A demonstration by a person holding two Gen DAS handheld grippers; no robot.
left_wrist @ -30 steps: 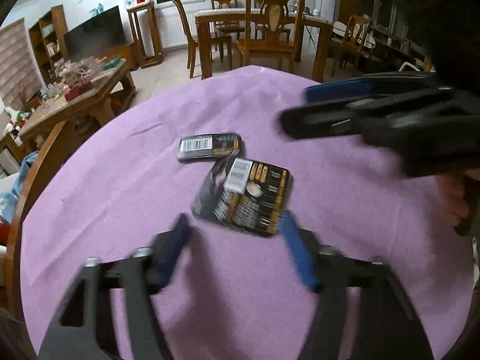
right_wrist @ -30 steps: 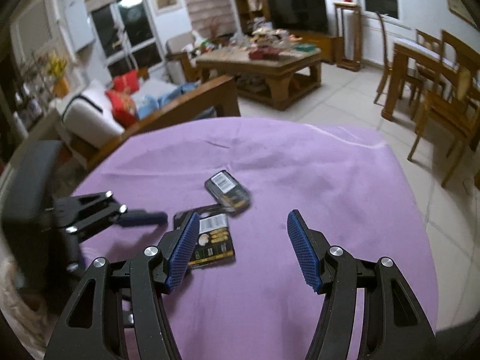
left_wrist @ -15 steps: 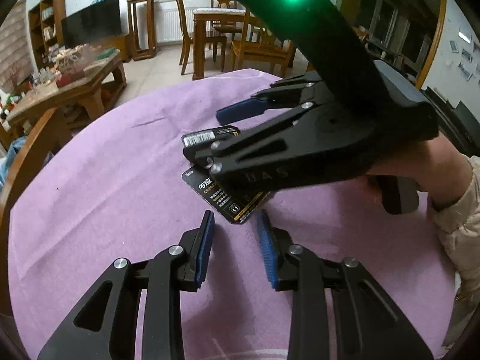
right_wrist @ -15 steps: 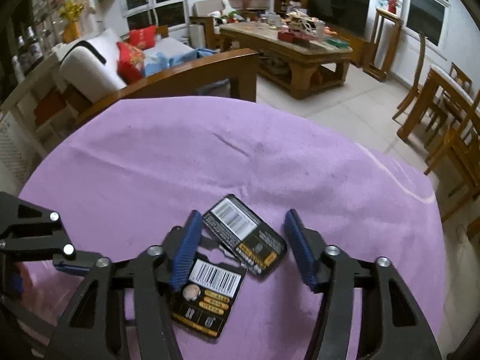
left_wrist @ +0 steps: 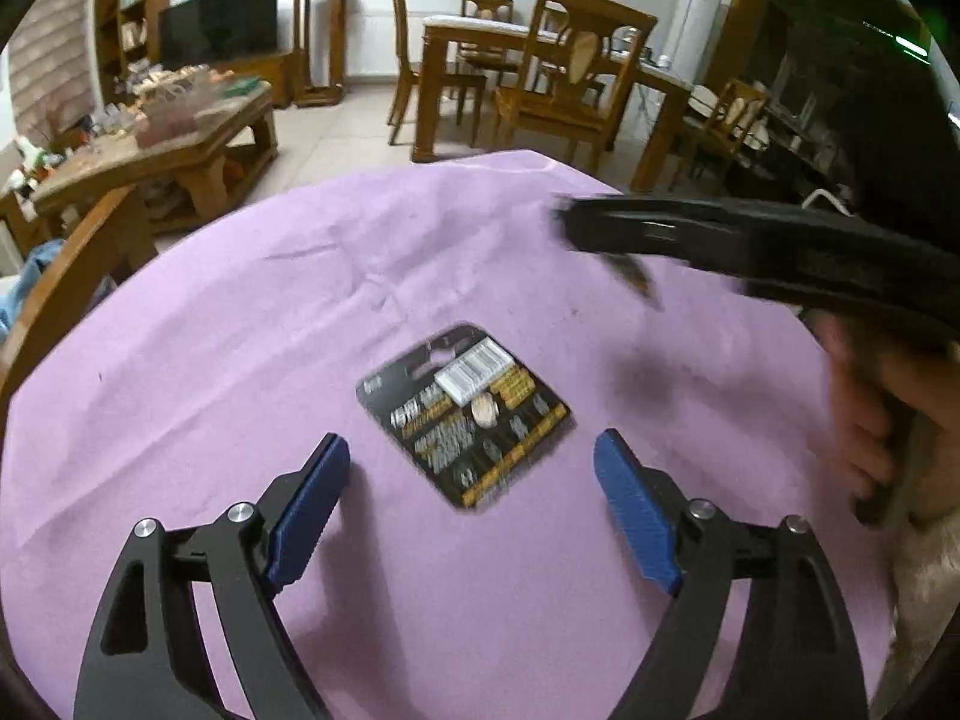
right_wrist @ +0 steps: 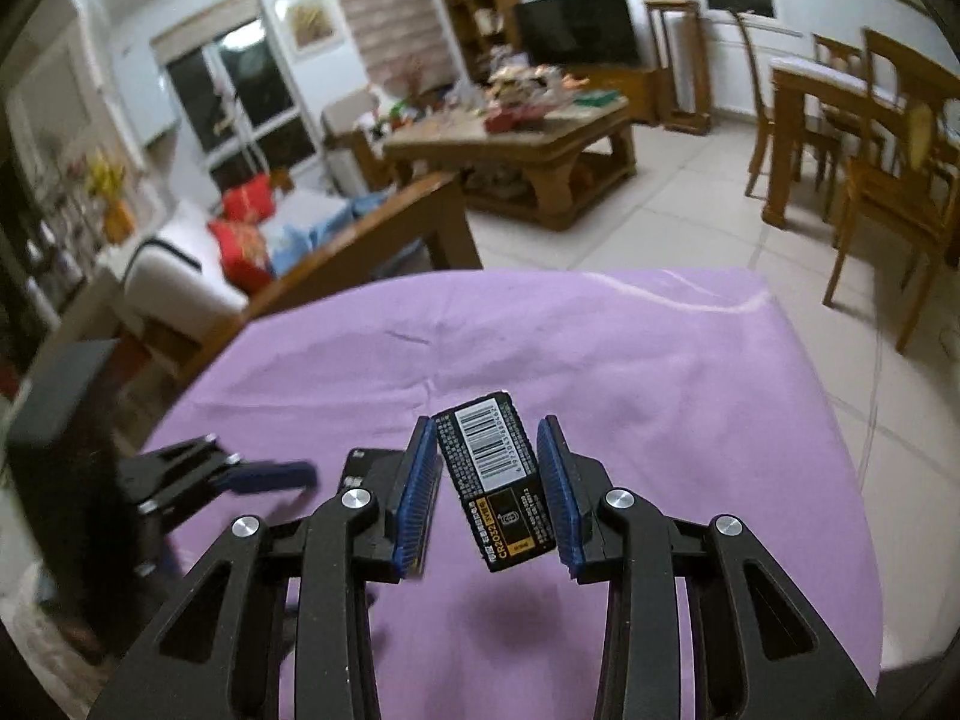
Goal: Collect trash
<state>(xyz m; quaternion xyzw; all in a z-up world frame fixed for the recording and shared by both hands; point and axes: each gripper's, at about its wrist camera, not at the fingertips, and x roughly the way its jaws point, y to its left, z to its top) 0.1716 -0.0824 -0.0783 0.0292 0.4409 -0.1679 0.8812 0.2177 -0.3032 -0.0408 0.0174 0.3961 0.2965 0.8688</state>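
A large black battery card [left_wrist: 465, 420] lies flat on the purple tablecloth [left_wrist: 240, 360]. My left gripper [left_wrist: 468, 447] hovers just short of it with its jaws opening wide and its blue pads [left_wrist: 312, 504] apart from the card. My right gripper [right_wrist: 487, 426] is closing on a small black battery pack [right_wrist: 498, 486] with a barcode, and holds it clear of the cloth above its shadow. In the left wrist view the right gripper [left_wrist: 567, 222] is a blur at upper right with the pack [left_wrist: 636, 279] hanging from it.
A hand [left_wrist: 870, 420] grips the right tool's handle. A wooden chair back [left_wrist: 78, 276] stands at the table's left edge. Beyond it are a cluttered coffee table [right_wrist: 540, 132], a sofa [right_wrist: 198, 264], and a dining table with chairs [left_wrist: 540, 78].
My right gripper closed on the small pack and carried it up and away to the right, uncovering the large card. My left gripper went from nearly closed to wide open.
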